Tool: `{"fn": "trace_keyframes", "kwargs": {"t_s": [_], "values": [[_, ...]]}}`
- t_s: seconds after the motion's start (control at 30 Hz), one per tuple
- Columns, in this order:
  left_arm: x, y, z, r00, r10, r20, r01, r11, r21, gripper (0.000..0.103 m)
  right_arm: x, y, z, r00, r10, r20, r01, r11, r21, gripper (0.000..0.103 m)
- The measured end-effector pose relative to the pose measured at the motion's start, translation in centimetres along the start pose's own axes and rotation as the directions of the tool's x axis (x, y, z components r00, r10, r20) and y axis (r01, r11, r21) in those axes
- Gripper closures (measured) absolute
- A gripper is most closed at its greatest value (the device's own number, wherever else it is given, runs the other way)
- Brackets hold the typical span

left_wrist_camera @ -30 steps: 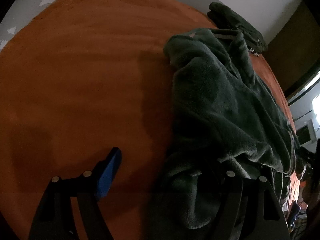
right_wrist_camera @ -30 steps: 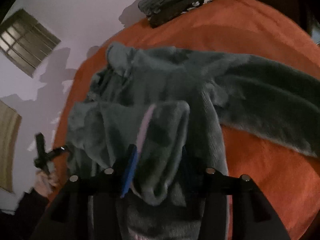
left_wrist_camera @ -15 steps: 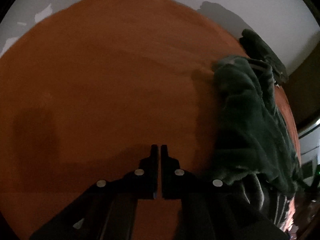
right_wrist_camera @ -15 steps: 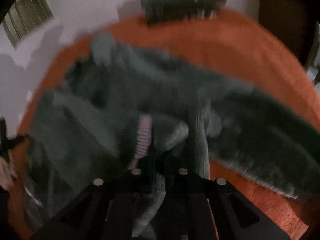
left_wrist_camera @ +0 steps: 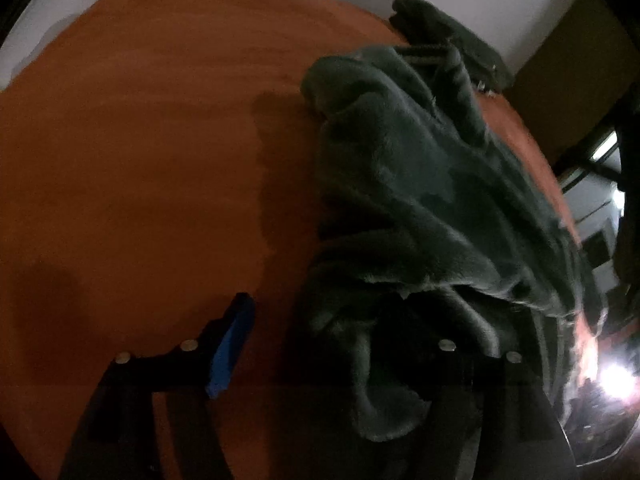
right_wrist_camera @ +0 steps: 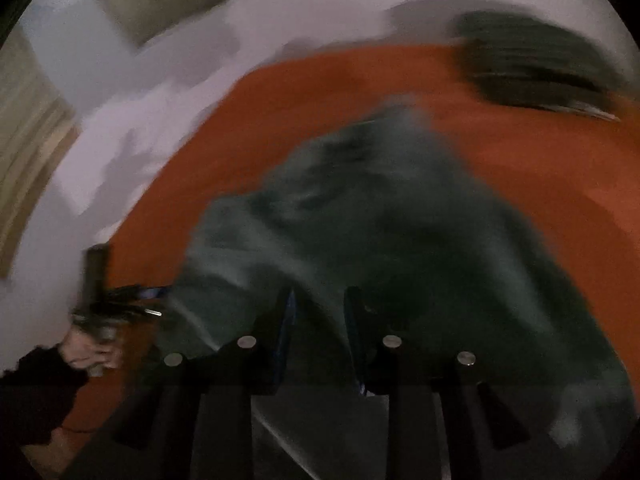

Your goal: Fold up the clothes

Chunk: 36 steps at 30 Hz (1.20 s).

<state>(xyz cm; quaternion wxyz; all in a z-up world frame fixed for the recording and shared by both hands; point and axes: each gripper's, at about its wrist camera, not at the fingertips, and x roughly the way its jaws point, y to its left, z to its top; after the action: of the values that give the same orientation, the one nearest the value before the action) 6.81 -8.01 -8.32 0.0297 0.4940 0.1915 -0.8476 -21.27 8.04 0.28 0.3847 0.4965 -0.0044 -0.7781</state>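
Observation:
A dark green fleece garment [left_wrist_camera: 420,200] lies bunched on the orange bedspread [left_wrist_camera: 140,140]. My left gripper [left_wrist_camera: 332,320] hangs at its near hem, jaws wide and opening. The blue-padded left finger [left_wrist_camera: 234,340] is over bare spread and the right finger is hidden under fleece, so a fold lies loosely between them. The right wrist view is blurred. There my right gripper [right_wrist_camera: 320,304] sits over the garment [right_wrist_camera: 380,220] with its jaws a little apart and opening. Fleece shows in the gap. A hand [right_wrist_camera: 92,348] holds the left gripper [right_wrist_camera: 120,296] at the garment's left edge.
A folded dark pile [left_wrist_camera: 440,28] sits at the far edge of the bed by the white wall, and shows blurred in the right wrist view [right_wrist_camera: 528,68]. Wide bare orange spread lies left of the garment. A bright glare and furniture are past the bed's right edge.
The left gripper shut over bare spread, then came back to the hem and opened wide. The right gripper shut on a fleece fold, swept across with it, and now stands apart; the outstretched sleeve is gathered in.

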Motion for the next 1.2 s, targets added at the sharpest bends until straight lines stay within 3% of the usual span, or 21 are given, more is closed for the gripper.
{"fn": "trace_keyframes", "kwargs": {"t_s": [0.03,0.07,0.13,0.17,0.27,0.43,0.47,0.5,0.6,0.67,0.73,0.8,0.83,0.87,0.9,1.0,1.1,1.2], "values": [[0.3,-0.2,0.1,1.0,0.013,0.005,-0.013,1.0,0.012,0.041,2.9,1.7,2.0,0.998,0.035,-0.061,-0.039,0.998,-0.049,0.079],[0.6,-0.3,0.3,0.999,0.027,0.024,-0.027,1.0,0.015,0.063,4.8,2.9,3.2,0.994,0.049,-0.095,-0.057,0.995,-0.079,0.079],[0.5,0.2,0.5,0.999,0.006,0.038,-0.005,1.0,-0.03,0.088,8.5,4.5,5.6,0.985,0.071,-0.154,-0.087,0.992,-0.096,0.079],[0.1,0.7,0.4,0.998,-0.007,0.061,0.011,0.997,-0.071,0.091,10.5,5.2,7.0,0.98,0.084,-0.181,-0.102,0.991,-0.092,0.079],[-1.7,1.9,-0.8,0.991,0.021,0.131,-0.004,0.991,-0.132,0.093,14.7,6.1,9.2,0.966,0.114,-0.233,-0.13,0.99,-0.054,0.076],[-1.0,3.9,-1.8,0.993,0.011,0.119,0.013,0.981,-0.196,0.094,19.4,7.1,10.7,0.96,0.066,-0.273,-0.085,0.995,-0.058,0.073],[-1.0,3.6,-1.6,0.992,0.014,0.125,0.01,0.981,-0.194,0.094,19.7,7.2,10.9,0.964,0.058,-0.258,-0.075,0.995,-0.058,0.083],[-1.0,3.4,-1.5,0.992,0.021,0.128,0.003,0.982,-0.189,0.094,19.9,7.3,11.1,0.969,0.05,-0.244,-0.066,0.996,-0.058,0.101],[-1.2,3.4,-1.6,0.988,0.025,0.152,0.007,0.978,-0.208,0.094,17.6,7.8,11.7,0.998,0.018,-0.058,-0.024,0.995,-0.098,0.101],[-0.5,3.7,-1.3,0.991,0.024,0.134,0.006,0.976,-0.218,0.093,18.9,7.3,11.4,0.995,-0.022,-0.096,0.014,0.996,-0.091,0.101],[-0.4,3.5,-0.8,0.991,0.012,0.133,0.02,0.972,-0.232,0.091,20.8,6.2,10.6,0.979,-0.034,-0.201,0.022,0.998,-0.062,0.1],[-0.8,3.5,-0.6,0.99,-0.005,0.142,0.039,0.969,-0.243,0.084,19.7,6.2,10.3,0.986,-0.024,-0.162,0.012,0.997,-0.071,0.098],[-1.2,3.5,-0.8,0.991,0.002,0.136,0.031,0.97,-0.241,0.074,18.7,6.4,10.5,0.99,-0.034,-0.135,0.022,0.996,-0.089,0.095],[-1.6,3.6,-1.0,0.991,0.009,0.131,0.022,0.971,-0.238,0.063,17.7,6.6,10.6,0.993,-0.048,-0.11,0.036,0.993,-0.109,0.081],[-2.0,3.6,-1.1,0.992,0.016,0.126,0.014,0.972,-0.236,0.061,16.2,6.6,10.4,0.995,-0.038,-0.087,0.028,0.993,-0.117,0.067],[-3.9,2.2,-2.2,0.991,0.015,0.134,0.016,0.974,-0.225,0.054,10.4,6.1,8.9,0.999,0.016,-0.036,-0.021,0.992,-0.126,0.054],[-6.0,0.8,-4.1,0.994,0.039,0.101,-0.02,0.982,-0.185,0.051,3.7,4.1,4.8,1.0,0.022,-0.008,-0.022,0.993,-0.117,0.051],[-6.3,-0.9,-6.0,0.998,0.055,0.027,-0.051,0.988,-0.148,0.049,-3.7,-0.9,-1.6,0.994,-0.096,0.053,0.098,0.994,-0.045,0.048]]}}
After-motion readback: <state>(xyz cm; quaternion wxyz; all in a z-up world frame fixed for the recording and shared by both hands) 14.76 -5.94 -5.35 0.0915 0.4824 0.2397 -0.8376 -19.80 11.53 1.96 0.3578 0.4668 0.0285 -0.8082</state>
